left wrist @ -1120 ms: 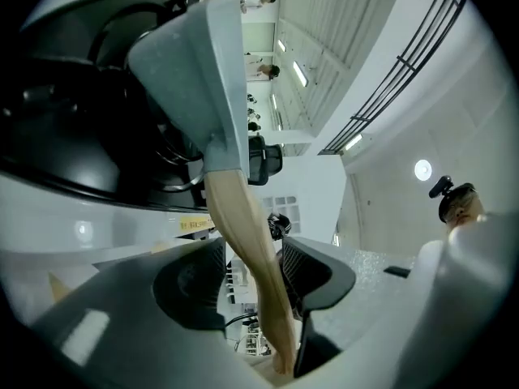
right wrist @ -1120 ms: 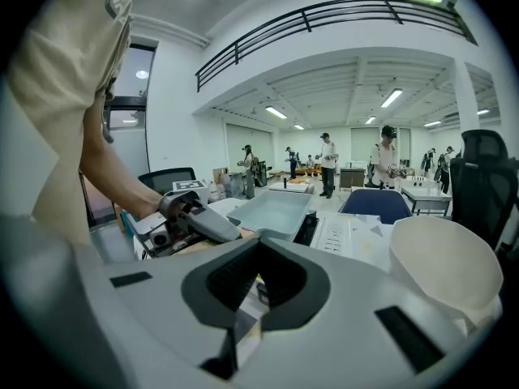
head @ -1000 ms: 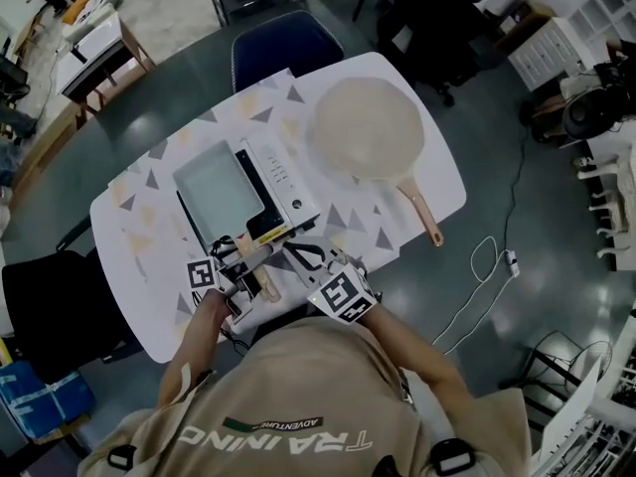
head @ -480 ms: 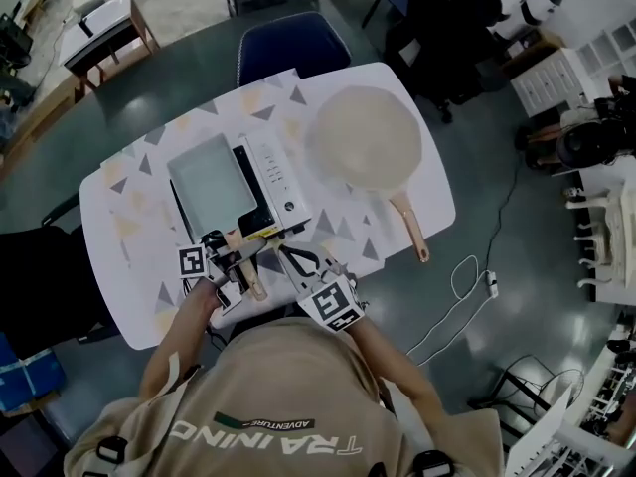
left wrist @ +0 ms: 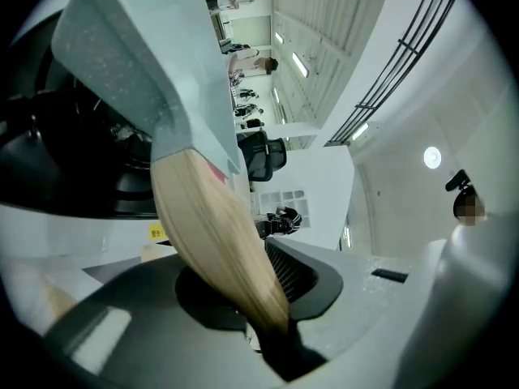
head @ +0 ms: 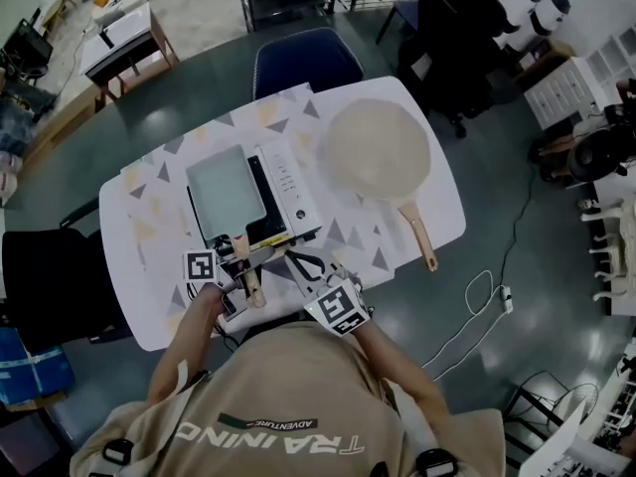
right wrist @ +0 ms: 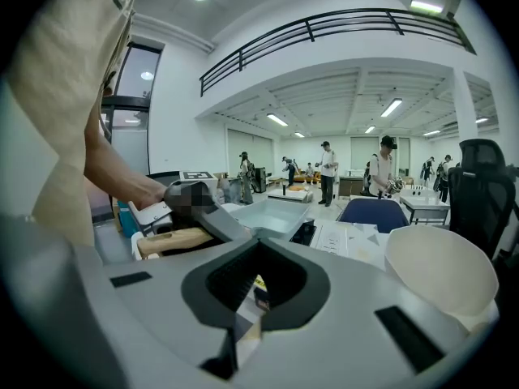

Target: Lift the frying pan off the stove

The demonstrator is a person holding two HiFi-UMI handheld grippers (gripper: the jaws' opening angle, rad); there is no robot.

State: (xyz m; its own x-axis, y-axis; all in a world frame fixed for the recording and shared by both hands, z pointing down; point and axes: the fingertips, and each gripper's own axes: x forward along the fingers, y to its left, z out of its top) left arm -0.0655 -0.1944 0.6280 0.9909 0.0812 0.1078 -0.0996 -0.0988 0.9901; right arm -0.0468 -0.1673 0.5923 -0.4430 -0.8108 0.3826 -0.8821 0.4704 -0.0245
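Observation:
A grey rectangular frying pan (head: 225, 189) sits on the white portable stove (head: 285, 182), its wooden handle (head: 248, 278) pointing toward me. My left gripper (head: 239, 266) is closed around that handle. In the left gripper view the handle (left wrist: 215, 225) runs down into the left gripper (left wrist: 268, 302), whose jaws are opening slightly, and the pan body (left wrist: 138, 47) fills the upper left. My right gripper (head: 302, 260) hovers just right of the handle, shut and holding nothing. From the right gripper (right wrist: 258, 288) I see the pan (right wrist: 272, 213) and its handle (right wrist: 174, 240) to the left.
A round beige pan (head: 378, 147) with a long handle lies on the white patterned table (head: 149, 217) to the right of the stove, also in the right gripper view (right wrist: 438, 270). A blue chair (head: 303, 60) stands at the far side. A cable (head: 487, 288) lies on the floor.
The head view has shifted a little. Both grippers stay at the near table edge by the pan handle, and the pan is still over the stove.

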